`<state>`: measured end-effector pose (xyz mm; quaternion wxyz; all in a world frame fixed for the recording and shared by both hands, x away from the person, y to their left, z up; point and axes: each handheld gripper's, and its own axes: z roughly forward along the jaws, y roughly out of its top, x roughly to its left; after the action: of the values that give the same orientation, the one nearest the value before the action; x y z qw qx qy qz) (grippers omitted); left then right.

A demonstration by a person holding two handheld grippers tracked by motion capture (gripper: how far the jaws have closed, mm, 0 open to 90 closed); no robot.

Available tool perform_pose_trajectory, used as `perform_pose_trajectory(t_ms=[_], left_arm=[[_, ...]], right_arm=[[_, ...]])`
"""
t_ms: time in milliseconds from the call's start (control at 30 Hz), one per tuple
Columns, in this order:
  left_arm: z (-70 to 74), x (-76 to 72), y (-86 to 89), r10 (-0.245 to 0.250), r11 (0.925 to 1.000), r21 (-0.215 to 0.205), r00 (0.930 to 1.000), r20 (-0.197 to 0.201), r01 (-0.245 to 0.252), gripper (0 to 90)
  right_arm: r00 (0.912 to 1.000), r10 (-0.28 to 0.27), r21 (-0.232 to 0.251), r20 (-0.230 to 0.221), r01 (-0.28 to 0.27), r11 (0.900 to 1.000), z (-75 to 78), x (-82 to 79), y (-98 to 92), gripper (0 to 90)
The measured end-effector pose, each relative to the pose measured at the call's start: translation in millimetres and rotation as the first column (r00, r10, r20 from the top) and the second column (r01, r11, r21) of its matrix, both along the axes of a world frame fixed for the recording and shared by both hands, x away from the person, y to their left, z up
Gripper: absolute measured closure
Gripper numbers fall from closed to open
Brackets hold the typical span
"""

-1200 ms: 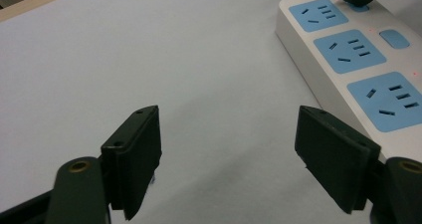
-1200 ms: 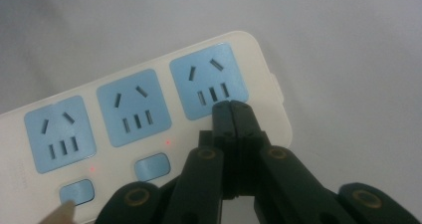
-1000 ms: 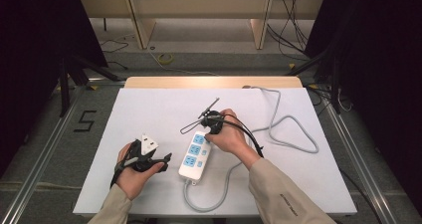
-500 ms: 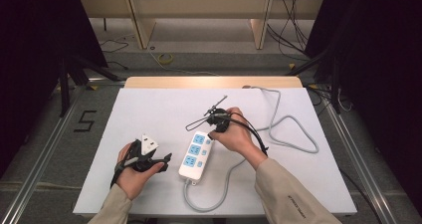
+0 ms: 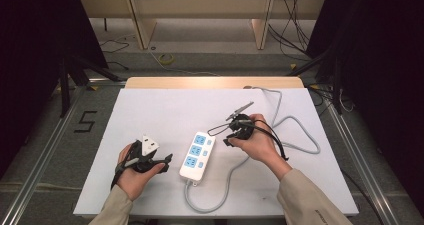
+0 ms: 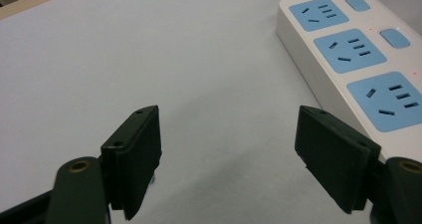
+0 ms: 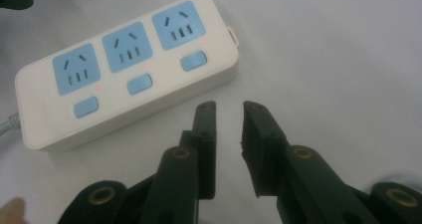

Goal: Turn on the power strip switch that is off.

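Power strip (image 5: 196, 155) lies on the white desk (image 5: 160, 110), a little toward the near edge, between the two hands. White body, three blue sockets, three blue switches along one side. Its grey cord (image 5: 220, 190) leaves the near end, loops along the desk's front, then runs off behind the right hand toward the far right corner.

Right tongs (image 5: 233, 133): since a second ago, pulled back from above the strip's far end to the right and away from it; now just beside the strip's far right corner, apart from it. In the right gripper view the right tongs (image 7: 229, 114) stand slightly parted, a narrow gap between the jaws, nothing in it (strip just ahead of the tips).

Left tongs (image 5: 167, 159): same place as in both earlier frames, near the front left, hand resting on the desk. In the left gripper view the left tongs (image 6: 226, 134) gape wide, empty, strip close off one side.

Strip itself unmoved.
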<state>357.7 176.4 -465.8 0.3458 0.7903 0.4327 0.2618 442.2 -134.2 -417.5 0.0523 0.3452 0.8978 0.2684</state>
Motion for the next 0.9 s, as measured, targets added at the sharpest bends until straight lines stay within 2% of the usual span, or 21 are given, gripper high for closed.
perform_pose_trajectory(t_ms=[33,333,533,900], left_arm=[[0.0,0.1,0.2,-0.002,1.0,0.003,1.0,-0.003,0.002,26.1],[-1.9,0.8,0.0,-0.002,1.0,0.002,0.9999,-0.01,0.002,26.0],[-2.3,0.9,0.4,0.004,1.0,-0.005,0.9999,-0.011,-0.004,25.8],[-3.5,1.0,0.0,0.007,1.0,-0.004,0.9999,-0.014,-0.007,25.7]], right_arm=[[1.0,-0.008,0.01,0.001,0.008,1.0,0.1,-2.8,-8.0,73.3],[0.9995,-0.025,0.029,0.019,0.025,0.999,1.9,-12.6,-33.3,67.7],[0.9984,-0.042,0.063,0.037,0.039,0.997,2.5,-23.1,-48.7,63.1],[0.9954,-0.079,0.099,0.054,0.073,0.992,-9.5,-40.4,-82.2,56.9]])
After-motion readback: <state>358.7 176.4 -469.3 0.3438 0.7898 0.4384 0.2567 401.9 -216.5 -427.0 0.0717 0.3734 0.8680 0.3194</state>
